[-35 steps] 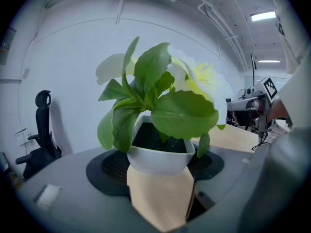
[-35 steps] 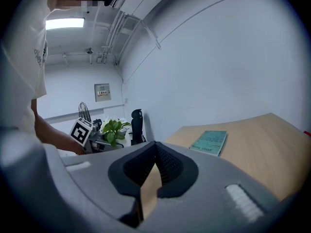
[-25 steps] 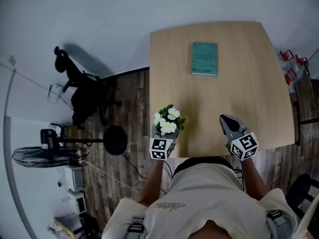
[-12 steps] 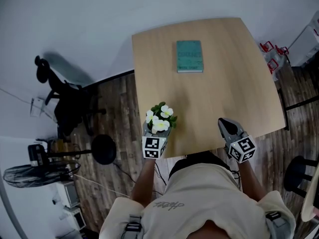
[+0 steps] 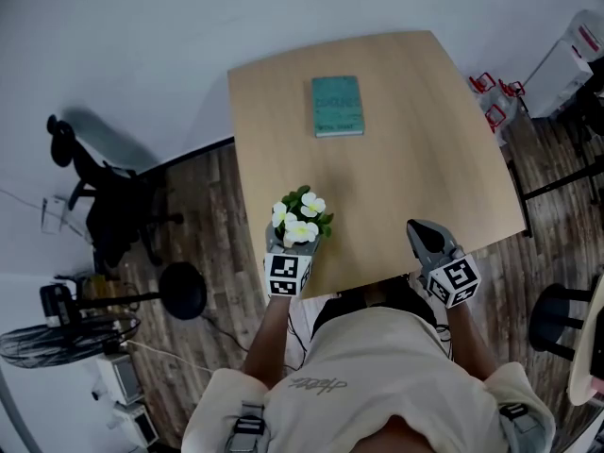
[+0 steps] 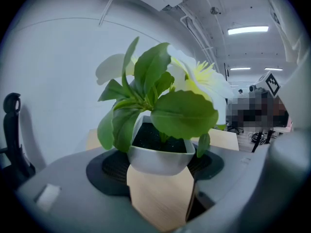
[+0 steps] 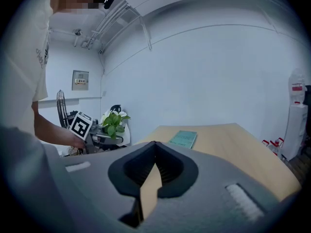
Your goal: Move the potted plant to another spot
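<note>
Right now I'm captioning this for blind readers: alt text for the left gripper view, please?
The left gripper holds the small white pot of a potted plant between its jaws, and the green leaves and white flowers fill the view's middle. A wooden table shows behind and beneath it, before a pale wall.

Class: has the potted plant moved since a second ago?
Yes, slightly: the potted plant is nearer the book, farther from the table's left edge.

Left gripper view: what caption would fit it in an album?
The left gripper clamps a potted plant with white flowers by its pot.
</note>
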